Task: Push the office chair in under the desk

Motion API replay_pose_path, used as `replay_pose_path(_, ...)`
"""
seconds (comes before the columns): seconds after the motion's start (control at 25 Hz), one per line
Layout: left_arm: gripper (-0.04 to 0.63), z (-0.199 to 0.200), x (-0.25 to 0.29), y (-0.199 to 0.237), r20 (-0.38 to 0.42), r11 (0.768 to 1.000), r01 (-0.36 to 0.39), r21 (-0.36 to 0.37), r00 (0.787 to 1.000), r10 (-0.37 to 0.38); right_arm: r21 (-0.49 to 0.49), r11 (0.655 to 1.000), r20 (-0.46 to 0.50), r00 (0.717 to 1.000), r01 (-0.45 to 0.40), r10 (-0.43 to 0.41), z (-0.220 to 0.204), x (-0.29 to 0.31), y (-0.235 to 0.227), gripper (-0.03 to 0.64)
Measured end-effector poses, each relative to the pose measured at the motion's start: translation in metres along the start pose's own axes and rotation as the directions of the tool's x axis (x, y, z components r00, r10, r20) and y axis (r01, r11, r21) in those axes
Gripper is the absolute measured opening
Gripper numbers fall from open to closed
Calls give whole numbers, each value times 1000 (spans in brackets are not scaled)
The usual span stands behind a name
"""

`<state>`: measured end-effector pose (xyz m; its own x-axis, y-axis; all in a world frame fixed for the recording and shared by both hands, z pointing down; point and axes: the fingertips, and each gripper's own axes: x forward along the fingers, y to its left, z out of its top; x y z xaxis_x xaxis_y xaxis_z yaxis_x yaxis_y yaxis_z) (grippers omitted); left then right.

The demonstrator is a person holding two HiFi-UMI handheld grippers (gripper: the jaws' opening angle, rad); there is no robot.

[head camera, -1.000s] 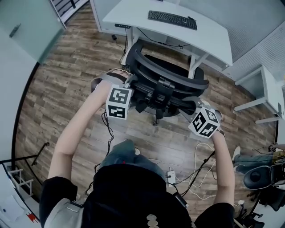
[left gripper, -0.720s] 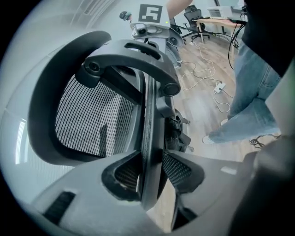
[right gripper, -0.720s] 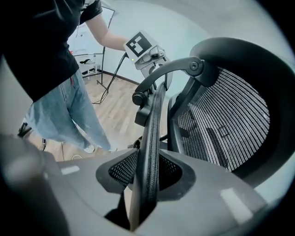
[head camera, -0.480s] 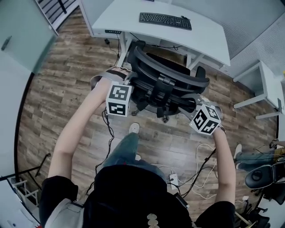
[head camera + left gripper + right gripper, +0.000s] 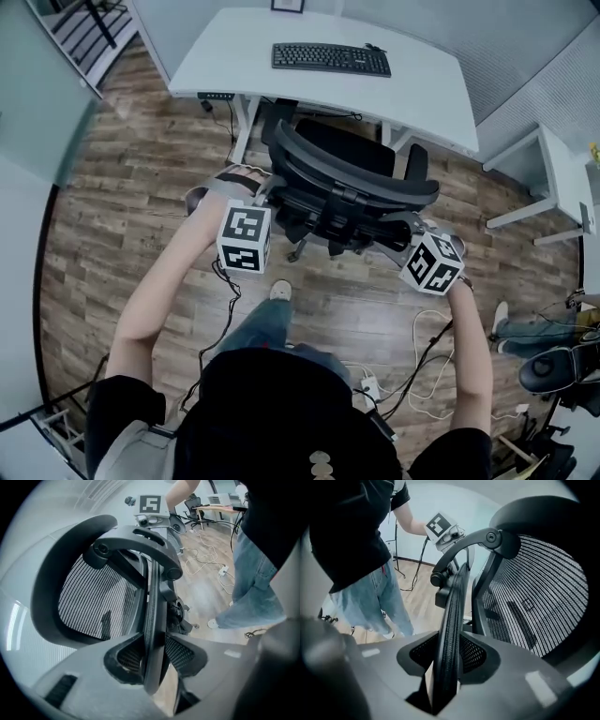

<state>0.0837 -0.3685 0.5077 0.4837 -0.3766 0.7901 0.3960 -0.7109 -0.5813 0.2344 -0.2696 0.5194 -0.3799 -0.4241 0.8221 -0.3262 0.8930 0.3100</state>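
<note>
The black mesh office chair [image 5: 347,169] stands facing the white desk [image 5: 234,56], its seat front at the desk's edge. My left gripper [image 5: 269,187] is shut on the left edge of the backrest; in the left gripper view the rim [image 5: 152,602] runs between its pads [image 5: 131,656]. My right gripper [image 5: 410,223] grips the right edge, the rim [image 5: 452,616] filling the gap between its pads [image 5: 471,653]. Its jaws have just been opening slightly, with the rim still pressed between them.
A black keyboard [image 5: 330,58] lies on the desk. A small white side table [image 5: 562,178] stands to the right. Cables [image 5: 422,328] and a power strip [image 5: 366,382] trail on the wood floor behind me. Another chair [image 5: 553,370] is at the lower right.
The chair and both grippers have moved toward the desk, and the seat has come closer to its edge. The person has stepped forward behind it.
</note>
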Motion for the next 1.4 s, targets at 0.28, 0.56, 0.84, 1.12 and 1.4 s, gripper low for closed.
replay_pose_path(0.28,141,-2,35,52,40,1000,26,-1,999,-26,5,999,-9,999,-37,37,-24,10,-63,152)
replay_pose_path(0.56,141,-18,55,88,29,1000,25,-2,999,-25,-13,1000,6,1000,-20,20,-27,23,-107,152)
replay_pose_path(0.84,141,-28,77,120,5,1000,25,-15,1000,-25,-50,999,17,1000,-22,23,-37,34,-152,152)
replay_pose_path(1.12,143,-55,99,159,-28,998,32,-52,999,-34,-79,996,29,999,-39,42,-33,54,-204,149)
replay_pose_path(1.4,143,-62,105,168,-64,998,27,-57,997,-31,-107,994,38,999,-33,37,-34,59,-219,147)
